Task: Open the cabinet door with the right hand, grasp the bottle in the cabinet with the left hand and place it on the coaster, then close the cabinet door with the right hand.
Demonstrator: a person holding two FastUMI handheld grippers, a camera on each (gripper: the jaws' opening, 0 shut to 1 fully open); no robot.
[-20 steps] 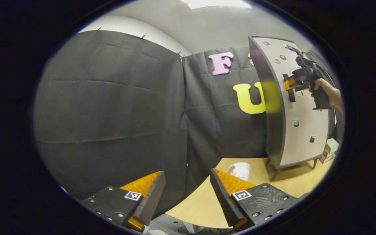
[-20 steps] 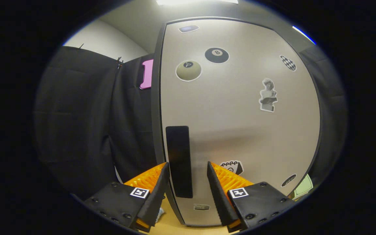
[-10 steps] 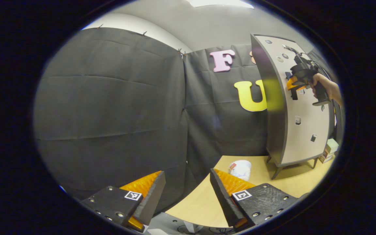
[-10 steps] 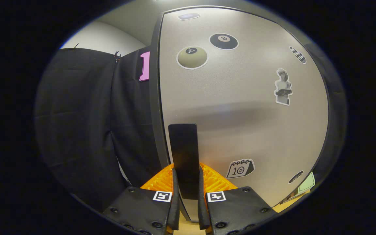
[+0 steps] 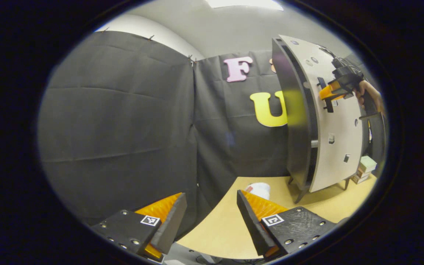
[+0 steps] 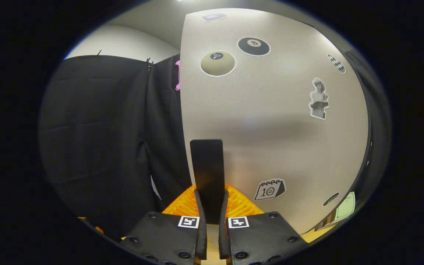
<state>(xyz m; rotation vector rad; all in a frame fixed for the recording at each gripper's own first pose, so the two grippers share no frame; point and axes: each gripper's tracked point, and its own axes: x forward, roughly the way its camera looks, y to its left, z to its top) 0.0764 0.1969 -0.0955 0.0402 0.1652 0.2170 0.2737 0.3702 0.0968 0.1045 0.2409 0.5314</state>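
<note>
The dark cabinet point(image 5: 294, 121) stands on thin legs at the far right of the wooden table point(image 5: 230, 228). Its pale, sticker-covered door point(image 5: 339, 121) is ajar by a narrow gap at the handle side. In the left gripper view, a hand holds my right gripper point(image 5: 325, 92) at the door's black handle point(image 5: 324, 95). In the right gripper view, my right gripper point(image 6: 210, 211) is shut on the upright black handle point(image 6: 206, 173), with the door point(image 6: 278, 121) close ahead. The door still hides the cabinet's inside. My left gripper point(image 5: 212, 217) hangs open over the table's near edge, holding nothing.
A small white object point(image 5: 259, 190) lies on the table left of the cabinet's legs; I cannot tell what it is. Small stacked boxes point(image 5: 363, 168) sit beyond the cabinet at the right. Black cloth walls close off the back and left.
My right gripper closed its fingers on the door handle, and the door has swung out a crack from the cabinet. The left gripper has stayed open, its view shifting slightly.
</note>
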